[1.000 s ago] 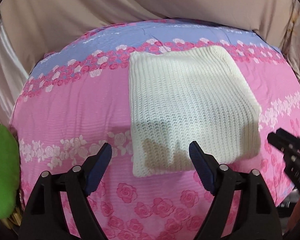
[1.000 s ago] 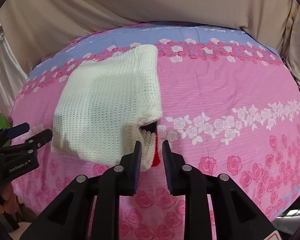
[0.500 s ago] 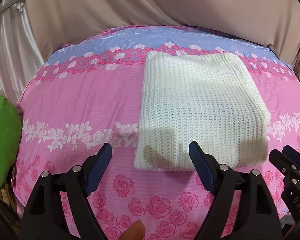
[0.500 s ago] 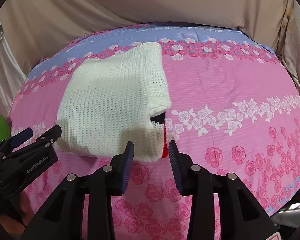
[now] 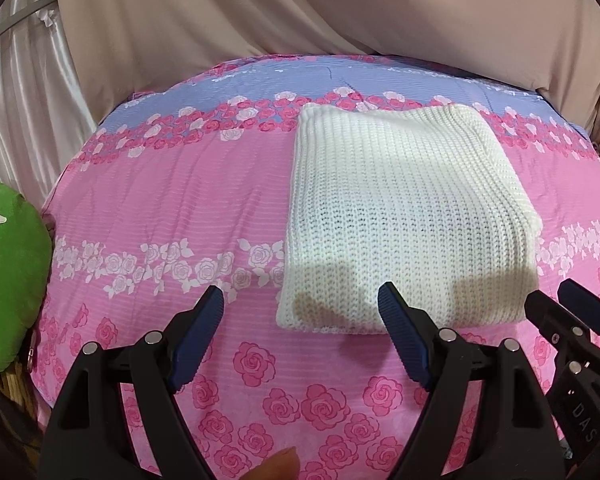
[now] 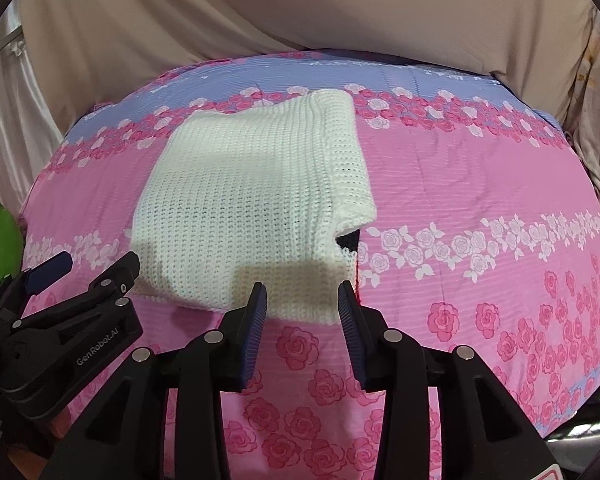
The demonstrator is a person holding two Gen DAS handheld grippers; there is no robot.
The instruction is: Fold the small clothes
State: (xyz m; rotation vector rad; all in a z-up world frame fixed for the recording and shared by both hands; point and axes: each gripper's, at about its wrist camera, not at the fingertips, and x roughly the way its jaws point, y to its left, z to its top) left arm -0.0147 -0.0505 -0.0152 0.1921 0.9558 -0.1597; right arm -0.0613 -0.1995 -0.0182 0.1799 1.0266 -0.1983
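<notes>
A folded cream knit garment (image 5: 404, 216) lies flat on the pink rose-print bedsheet (image 5: 172, 200). It also shows in the right wrist view (image 6: 252, 204), with a bit of black and red fabric (image 6: 350, 242) peeking from its right edge. My left gripper (image 5: 300, 312) is open and empty, just short of the garment's near left corner. My right gripper (image 6: 302, 302) is open and empty, at the garment's near right corner. Each gripper shows at the edge of the other's view.
A green cushion (image 5: 8, 280) sits off the bed's left edge. Beige drapes (image 5: 300, 12) hang behind the bed. A lilac band (image 6: 300, 76) crosses the sheet's far side. Bare sheet lies left and right of the garment.
My right gripper has opened from nearly shut, letting go of the garment's corner, and drawn back. My left gripper has pulled back a little, still open. The garment now lies flat.
</notes>
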